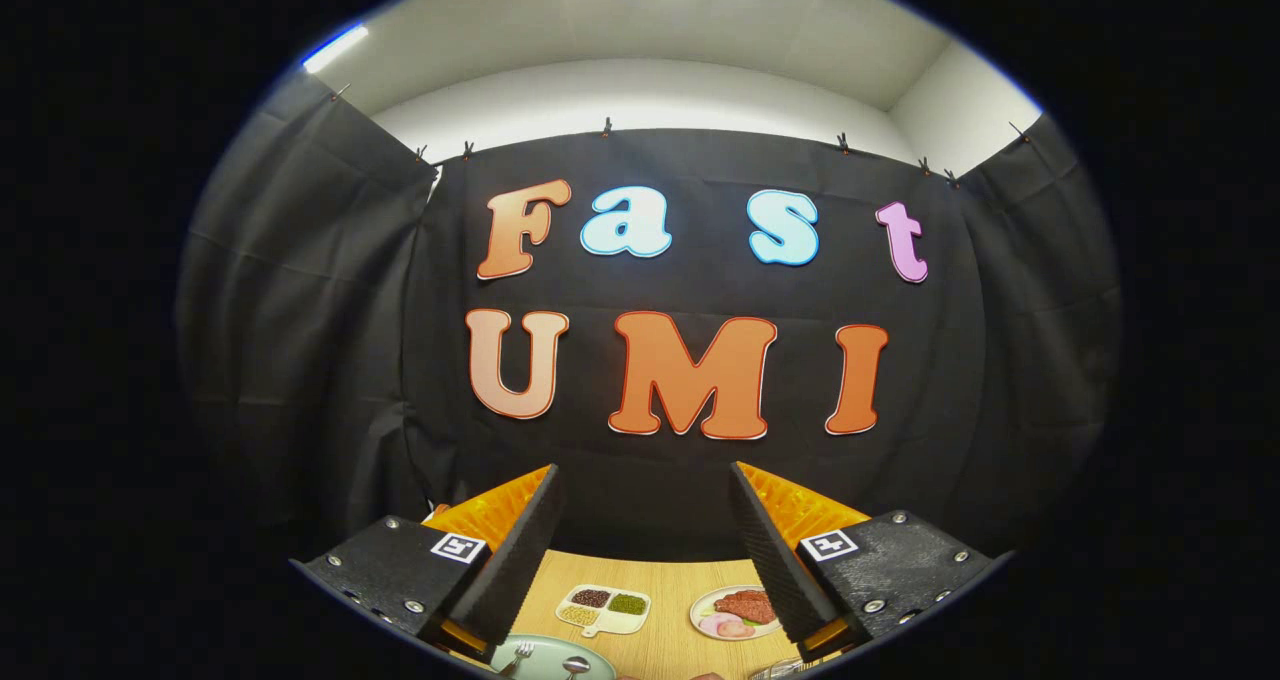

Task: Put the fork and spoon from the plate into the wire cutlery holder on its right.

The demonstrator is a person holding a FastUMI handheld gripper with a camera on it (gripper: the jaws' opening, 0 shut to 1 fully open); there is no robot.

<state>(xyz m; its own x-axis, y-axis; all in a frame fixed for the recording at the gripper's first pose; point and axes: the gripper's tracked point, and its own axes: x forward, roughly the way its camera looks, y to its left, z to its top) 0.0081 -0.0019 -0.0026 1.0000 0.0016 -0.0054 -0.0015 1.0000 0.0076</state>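
Note:
My gripper (645,480) is held high and level, its two fingers wide apart with nothing between them. Far below, between the fingers, lies the wooden table (668,600). On it, near the left finger, sits a pale green plate (548,658) with a fork (520,652) and a spoon (575,665) on it, only their upper ends in sight. A bit of the wire cutlery holder (778,669) peeks out to the plate's right, by the right finger.
A white divided tray (605,608) with dark, green and yellow fillings lies beyond the plate. To its right lies a plate of meat (735,612). The black cloth wall rises behind the table.

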